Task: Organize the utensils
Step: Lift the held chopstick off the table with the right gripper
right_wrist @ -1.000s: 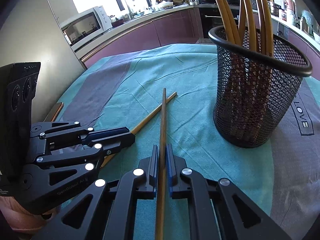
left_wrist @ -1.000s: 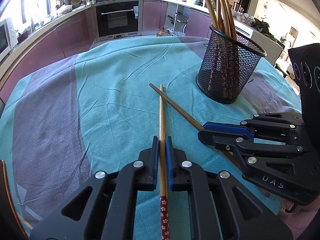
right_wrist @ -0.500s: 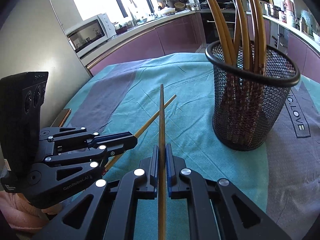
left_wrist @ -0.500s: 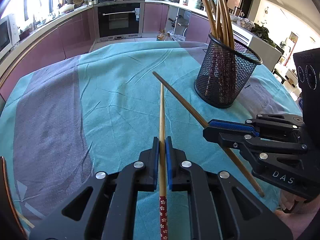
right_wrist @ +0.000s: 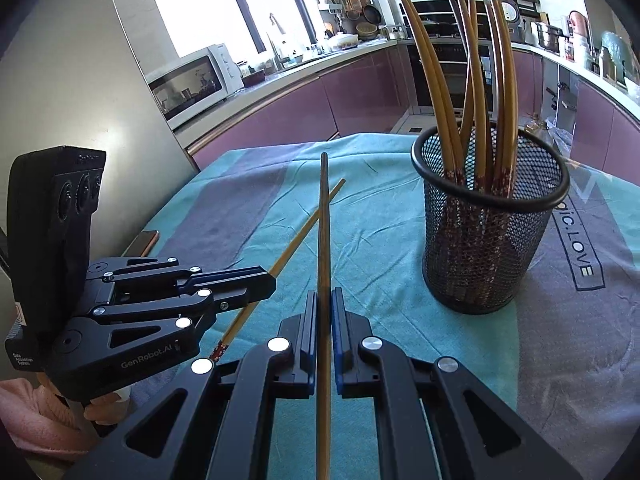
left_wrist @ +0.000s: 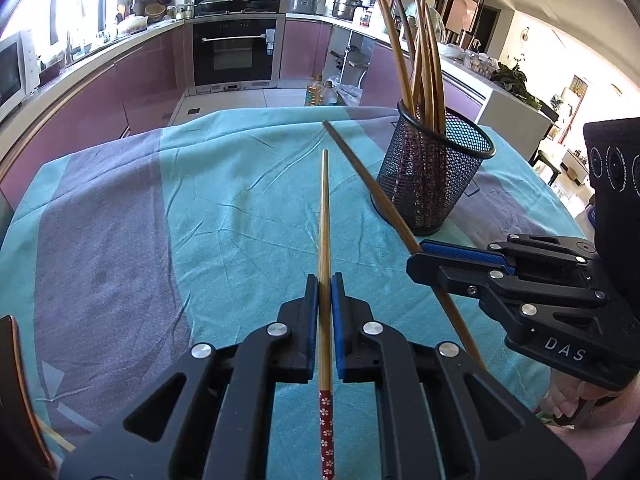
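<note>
L wrist: left gripper jaws pinch light chopstick, tip over teal cloth; mesh holder ahead-right.
R wrist: right gripper jaws pinch dark chopstick; holder w/ chopsticks right.

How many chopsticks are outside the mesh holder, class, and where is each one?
2. One chopstick is clamped in the left gripper; the other chopstick is clamped in the right gripper. Both are beside the mesh holder. None shows on the tablecloth, though the grippers hide part.
</note>
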Available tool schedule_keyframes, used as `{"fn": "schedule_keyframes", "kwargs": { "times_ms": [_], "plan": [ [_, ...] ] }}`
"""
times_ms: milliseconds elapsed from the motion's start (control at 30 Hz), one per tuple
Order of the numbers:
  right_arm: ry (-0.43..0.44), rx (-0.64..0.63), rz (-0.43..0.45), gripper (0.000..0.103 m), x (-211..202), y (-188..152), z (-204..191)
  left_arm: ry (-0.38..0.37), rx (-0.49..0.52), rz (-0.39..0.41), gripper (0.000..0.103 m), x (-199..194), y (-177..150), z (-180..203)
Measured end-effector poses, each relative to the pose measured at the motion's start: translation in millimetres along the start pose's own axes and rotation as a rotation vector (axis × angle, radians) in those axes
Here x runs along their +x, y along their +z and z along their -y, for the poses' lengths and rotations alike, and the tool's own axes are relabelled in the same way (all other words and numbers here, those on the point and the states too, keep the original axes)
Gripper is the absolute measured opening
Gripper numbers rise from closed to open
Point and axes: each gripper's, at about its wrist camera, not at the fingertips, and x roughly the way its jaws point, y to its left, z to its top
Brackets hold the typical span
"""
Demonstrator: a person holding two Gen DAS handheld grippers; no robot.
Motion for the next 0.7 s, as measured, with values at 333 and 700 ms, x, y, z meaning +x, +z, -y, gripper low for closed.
{"fn": "schedule_keyframes", "kwargs": {
  "times_ms": [333,700],
  "plan": [
    [0.011,-0.002,0.038,0.006,-20,-1,3,-0.017,-0.010,0.024,0.007,-15,6,1],
    [0.020,-0.001,0.083,0.006,-42,5,9,-0.057,-0.009,0.053,0.007,-33,16,7]
  ]
}}
